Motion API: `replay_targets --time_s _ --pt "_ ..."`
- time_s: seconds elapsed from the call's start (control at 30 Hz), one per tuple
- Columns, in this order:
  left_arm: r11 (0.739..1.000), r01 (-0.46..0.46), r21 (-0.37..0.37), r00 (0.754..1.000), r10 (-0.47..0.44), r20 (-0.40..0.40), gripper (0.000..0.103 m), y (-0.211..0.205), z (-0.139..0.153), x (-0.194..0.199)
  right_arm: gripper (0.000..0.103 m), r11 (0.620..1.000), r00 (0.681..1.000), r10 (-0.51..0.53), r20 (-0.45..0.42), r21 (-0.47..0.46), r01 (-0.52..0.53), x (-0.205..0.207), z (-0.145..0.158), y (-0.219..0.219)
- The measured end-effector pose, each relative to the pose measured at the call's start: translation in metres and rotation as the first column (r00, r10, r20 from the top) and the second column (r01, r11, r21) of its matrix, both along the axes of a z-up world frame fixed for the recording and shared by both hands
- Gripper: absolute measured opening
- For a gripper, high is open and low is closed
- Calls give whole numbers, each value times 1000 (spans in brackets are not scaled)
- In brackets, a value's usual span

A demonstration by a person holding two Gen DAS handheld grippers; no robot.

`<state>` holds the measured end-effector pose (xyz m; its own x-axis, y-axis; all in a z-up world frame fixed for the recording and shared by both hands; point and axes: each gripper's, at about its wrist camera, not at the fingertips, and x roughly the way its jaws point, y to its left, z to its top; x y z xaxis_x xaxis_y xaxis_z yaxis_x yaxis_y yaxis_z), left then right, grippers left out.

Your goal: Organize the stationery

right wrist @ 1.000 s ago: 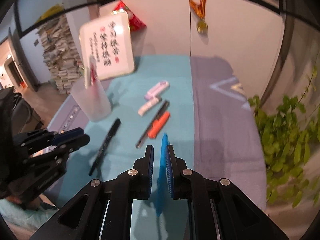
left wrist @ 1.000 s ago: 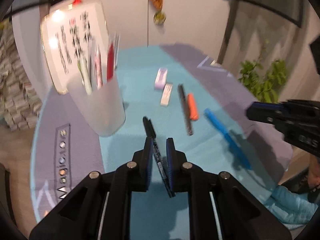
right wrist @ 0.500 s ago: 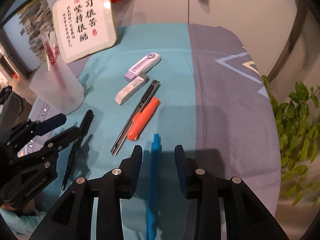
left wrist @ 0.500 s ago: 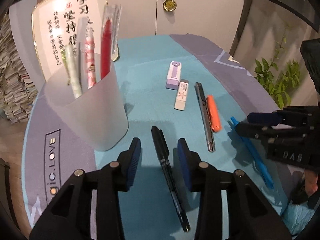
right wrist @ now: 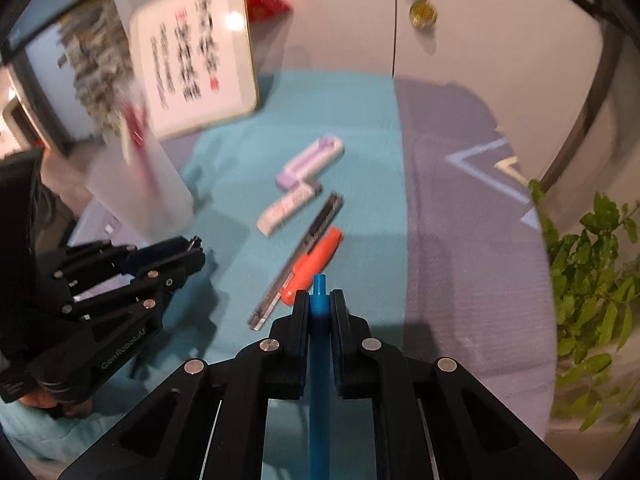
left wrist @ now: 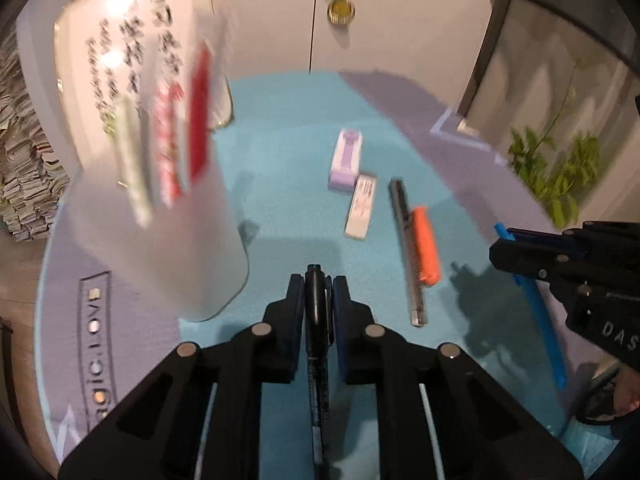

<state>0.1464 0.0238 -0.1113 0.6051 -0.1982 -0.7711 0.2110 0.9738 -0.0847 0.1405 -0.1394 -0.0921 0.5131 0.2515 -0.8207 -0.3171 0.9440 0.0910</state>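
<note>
Between the pads of the left gripper [left wrist: 318, 296] sits a slim black marker pen [left wrist: 317, 312], its cap poking out just past the fingertips and its barrel running back toward the near edge under the tool. The jaws are closing on it and already look pressed against its sides. On the right, the right gripper [right wrist: 319, 304] is closing likewise around a bright blue plastic pen [right wrist: 320, 360], which lies along the line of the fingers with its tip toward the far side.

Both grips look centred, so the step in hand is likely the lift and carry. To do it well, raise each pen straight up off the round table's teal and lilac cloth [left wrist: 288, 160] before swinging it, so neither drags.

Just left of the black marker stands the frosted translucent plastic cup [left wrist: 160, 248], already holding several pens; tip each pen nearer upright above its rim before letting go.

Right of the marker lie a grey utility knife [left wrist: 408, 256], an orange highlighter [left wrist: 427, 246], a white eraser [left wrist: 362, 212] and a lilac correction-tape case [left wrist: 346, 158].
</note>
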Motion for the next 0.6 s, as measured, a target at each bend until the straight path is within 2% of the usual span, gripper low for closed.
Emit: replay_targets --time_s 0.27,0.37,0.6 --pt "998 -13 -54 989 21 149 12 18 51 -45 11 996 990 -28 136 93 15 -28 41 -5" --pt "999 -10 -51 981 20 191 12 17 61 -57 11 992 987 -45 155 127 26 -33 47 -8" --pt "999 -3 -51 969 15 245 12 14 76 -70 11 992 984 -39 173 126 18 -49 53 -4"
